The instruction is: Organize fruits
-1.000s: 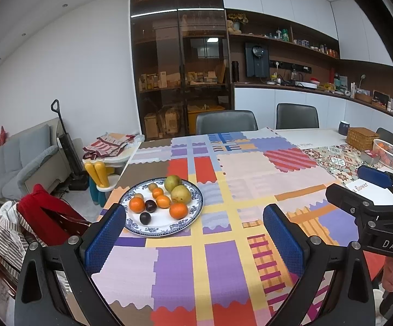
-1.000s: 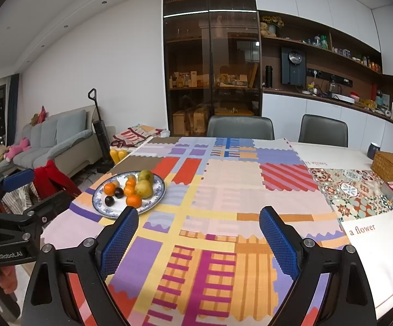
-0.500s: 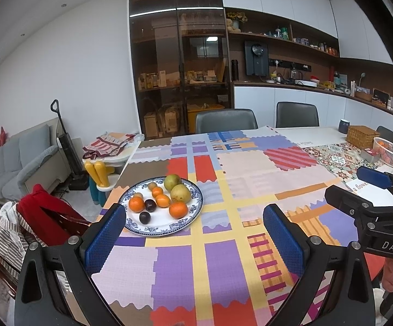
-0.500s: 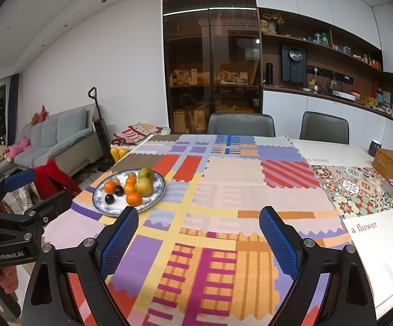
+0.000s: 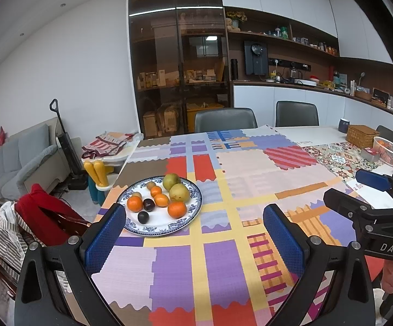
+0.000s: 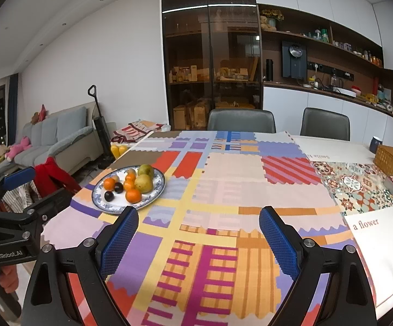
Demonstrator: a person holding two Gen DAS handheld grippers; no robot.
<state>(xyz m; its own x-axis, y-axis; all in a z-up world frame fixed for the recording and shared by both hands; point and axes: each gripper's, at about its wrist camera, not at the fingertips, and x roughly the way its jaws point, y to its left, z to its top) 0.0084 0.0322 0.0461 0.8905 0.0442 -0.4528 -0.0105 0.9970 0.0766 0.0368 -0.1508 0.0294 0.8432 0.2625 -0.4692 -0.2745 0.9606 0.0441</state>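
Both grippers, left (image 5: 195, 231) and right (image 6: 199, 233), gape wide and empty over the bench (image 5: 223, 266); fruit, maybe plums among it, sits on the plate (image 5: 193, 203).

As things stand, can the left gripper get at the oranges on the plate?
Probably yes. The left gripper is open and empty, the plate lies just ahead of it, and nothing stands between. The nearest orange sits uncovered near the plate's front.

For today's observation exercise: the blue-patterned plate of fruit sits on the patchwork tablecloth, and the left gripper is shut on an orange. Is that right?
Not quite. The left gripper is open and holds nothing, as the left wrist view shows. The plate of fruit does sit on the patchwork tablecloth.
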